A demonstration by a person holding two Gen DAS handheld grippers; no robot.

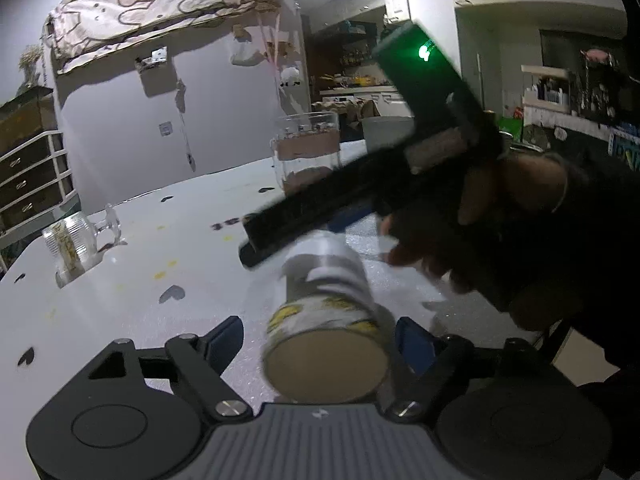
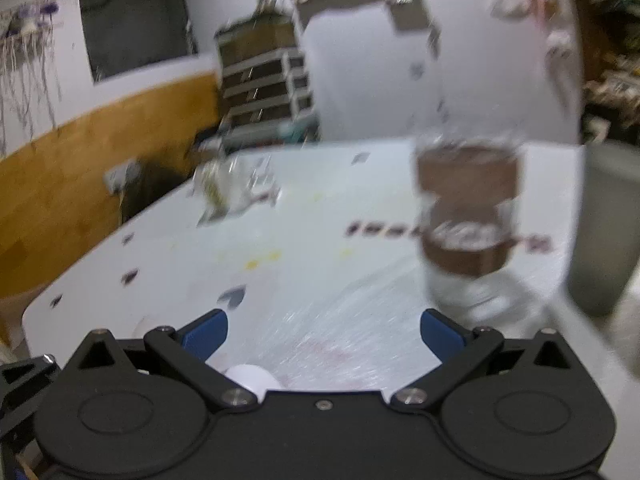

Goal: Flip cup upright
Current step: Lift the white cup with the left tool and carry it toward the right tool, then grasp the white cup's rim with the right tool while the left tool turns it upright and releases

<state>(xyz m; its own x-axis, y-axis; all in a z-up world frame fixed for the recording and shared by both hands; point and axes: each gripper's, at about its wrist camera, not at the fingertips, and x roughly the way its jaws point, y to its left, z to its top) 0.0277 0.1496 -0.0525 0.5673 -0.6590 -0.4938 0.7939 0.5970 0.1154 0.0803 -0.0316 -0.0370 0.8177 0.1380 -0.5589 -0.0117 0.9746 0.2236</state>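
A paper cup with yellow and white print lies on its side on the white table, its flat tan base toward the left wrist camera. It sits between the wide-open blue fingers of my left gripper, with a gap on the left and the right finger close to it. My right gripper hovers just above and behind the cup, held by a gloved hand. In the right wrist view, my right gripper is open and empty; a bit of white rim shows at the bottom. The view is blurred.
A clear glass mug stands at the table's left. A tall clear jar with a brown label stands at the back; it shows in the right wrist view. A grey bin stands beyond the table's right edge.
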